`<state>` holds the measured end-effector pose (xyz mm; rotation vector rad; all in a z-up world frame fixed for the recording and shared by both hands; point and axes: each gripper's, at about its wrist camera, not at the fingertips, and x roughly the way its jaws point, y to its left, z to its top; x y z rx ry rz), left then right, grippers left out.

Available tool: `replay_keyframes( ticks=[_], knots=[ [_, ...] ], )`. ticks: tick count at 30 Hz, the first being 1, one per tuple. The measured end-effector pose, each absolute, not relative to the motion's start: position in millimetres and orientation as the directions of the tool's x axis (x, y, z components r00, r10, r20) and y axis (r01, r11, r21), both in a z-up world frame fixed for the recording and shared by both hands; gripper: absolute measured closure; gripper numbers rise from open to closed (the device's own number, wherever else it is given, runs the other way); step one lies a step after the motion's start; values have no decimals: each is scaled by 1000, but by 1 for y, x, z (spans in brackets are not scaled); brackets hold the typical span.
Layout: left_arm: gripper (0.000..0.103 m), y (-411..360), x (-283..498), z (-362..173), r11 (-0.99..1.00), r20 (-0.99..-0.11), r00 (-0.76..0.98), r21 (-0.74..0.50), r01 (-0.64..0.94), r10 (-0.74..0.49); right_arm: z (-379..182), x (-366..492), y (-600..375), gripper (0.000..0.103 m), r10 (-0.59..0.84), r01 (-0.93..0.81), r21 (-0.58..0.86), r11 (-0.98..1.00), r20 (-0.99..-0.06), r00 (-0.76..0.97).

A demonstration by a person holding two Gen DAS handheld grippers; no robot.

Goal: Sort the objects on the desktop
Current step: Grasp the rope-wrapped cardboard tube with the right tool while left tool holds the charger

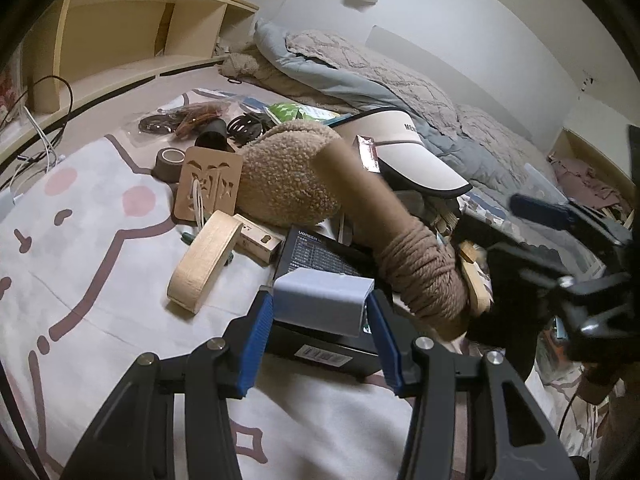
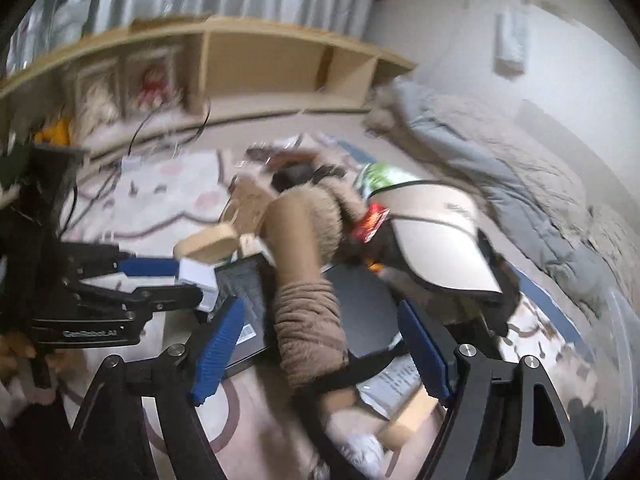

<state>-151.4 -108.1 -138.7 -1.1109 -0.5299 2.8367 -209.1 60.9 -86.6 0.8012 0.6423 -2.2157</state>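
Observation:
My left gripper (image 1: 320,312) is shut on a pale blue plastic block (image 1: 322,298), its blue pads pressing both sides, just above a black box (image 1: 320,264). The right wrist view shows the same block (image 2: 196,276) in that gripper at the left. A cardboard cone wound with tan yarn (image 1: 400,240) lies tilted across the pile. My right gripper (image 2: 320,312) is open, and the yarn cone (image 2: 308,320) sits between its wide-set pads without touching them. In the left wrist view the right gripper (image 1: 560,276) is a dark blur at the right.
The pile on the cartoon-print bed sheet (image 1: 100,240) includes a fluffy brown item (image 1: 288,176), a white visor (image 1: 416,160), a wooden oval ring (image 1: 204,256), a cut-out wooden card (image 1: 208,184) and a tape roll (image 1: 170,160). A wooden shelf (image 1: 120,40) and cables (image 1: 40,152) stand at the left, and bedding (image 1: 380,80) lies behind.

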Motion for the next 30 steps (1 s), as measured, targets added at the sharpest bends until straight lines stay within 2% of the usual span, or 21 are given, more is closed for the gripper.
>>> replay_keyframes(
  ticks=[4,10,11,12,13,17,25,30],
  knots=[
    [54,-109,-152,-140,-937,-653,-736,-340,76,178,-105,-226,42,24,-373,757,-218,-616,-766,-523],
    [54,-110,-151,-141,-934,-653,-733,-350,67,192,-135,-259,34,25,-265,691,-134,-710,-858,-439],
    [54,-110,-151,-141,-934,-653,-732,-352,66,194,-140,-263,36,29,-259,681,-117,-723,-868,-424],
    [54,-110,-151,-141,-933,-653,-732,-354,65,197,-145,-266,37,48,-259,677,-96,-730,-878,-403],
    [54,-110,-152,-142,-933,-653,-731,-355,64,198,-147,-267,38,48,-266,670,-80,-738,-878,-397],
    [54,-112,-153,-143,-930,-653,-729,-362,61,206,-138,-258,42,49,-291,662,-96,-743,-844,-450],
    [55,-104,-144,-139,-926,-636,-729,-378,7,254,-64,-233,69,49,-471,626,69,-776,-723,-504],
    [56,-94,-133,-135,-915,-620,-725,-402,-34,300,-37,-202,102,49,-511,601,144,-786,-699,-500]
  ],
)
